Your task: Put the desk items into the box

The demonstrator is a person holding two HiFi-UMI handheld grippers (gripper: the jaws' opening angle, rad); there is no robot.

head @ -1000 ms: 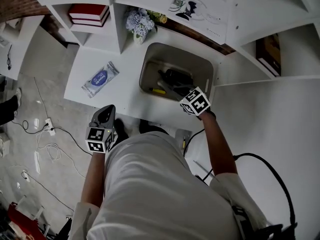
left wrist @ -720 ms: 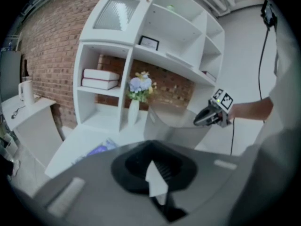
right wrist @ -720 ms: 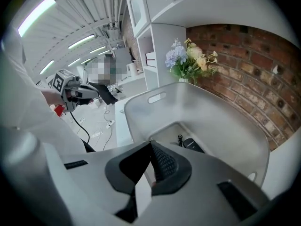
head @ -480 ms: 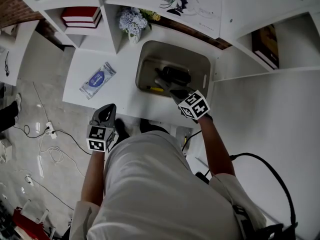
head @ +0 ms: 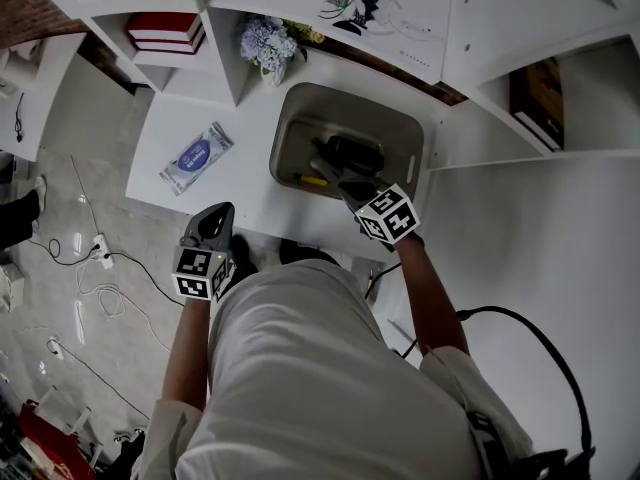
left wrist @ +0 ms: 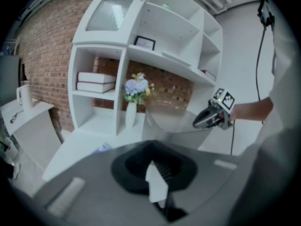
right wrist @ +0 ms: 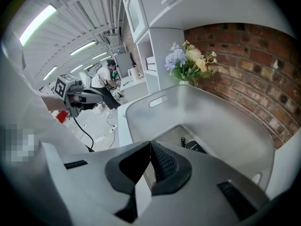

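Observation:
The grey box (head: pixel 410 138) stands on the white desk (head: pixel 240 183) and holds a black item (head: pixel 352 152) and a yellow-tipped one (head: pixel 316 180). My right gripper (head: pixel 328 168) reaches over the box's near rim, tilted down into it, shut with nothing between its pads. In the right gripper view it (right wrist: pixel 150 147) looks down at the box floor, where the black item (right wrist: pixel 196 147) lies. A blue-and-white wipes pack (head: pixel 198 156) lies on the desk left of the box. My left gripper (head: pixel 214 216) hovers shut and empty off the desk's near edge, level with the pack.
A vase of flowers (head: pixel 268 46) stands just behind the box's left corner. White shelving (head: pixel 215 23) with red books (head: pixel 165 26) lines the back, and a printed sheet (head: pixel 385 13) leans there. Cables (head: pixel 100 288) lie on the floor to the left.
My right gripper has drawn back a little toward the box's near rim. The left gripper has stayed where it was.

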